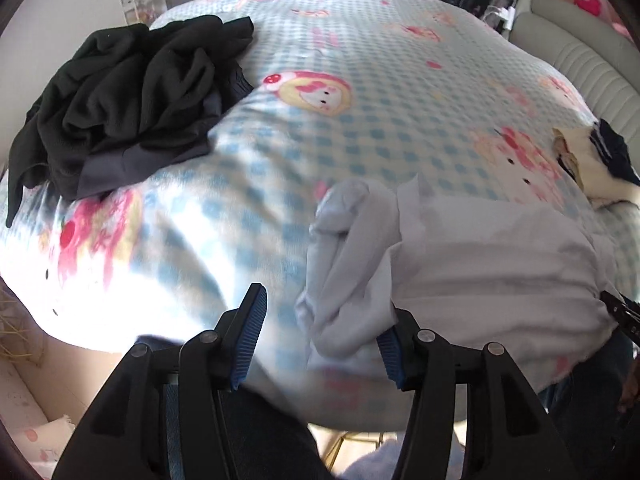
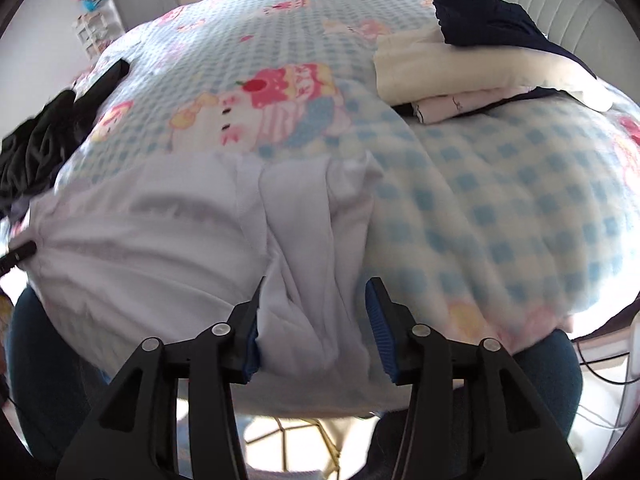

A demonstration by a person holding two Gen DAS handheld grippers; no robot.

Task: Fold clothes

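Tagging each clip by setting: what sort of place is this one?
Most likely a home bedroom: a bed under a blue-checked cartoon-print blanket, a padded grey headboard, and a folded stack of clothes on the bed.

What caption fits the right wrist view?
Open right gripper straddles bunched white garment on checked blanket; folded stack behind.

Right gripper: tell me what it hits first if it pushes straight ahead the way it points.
The right gripper is open, and the bunched edge of the white garment already lies between its fingers, so it would likely meet that first. The checked blanket lies underneath; depth is unclear.
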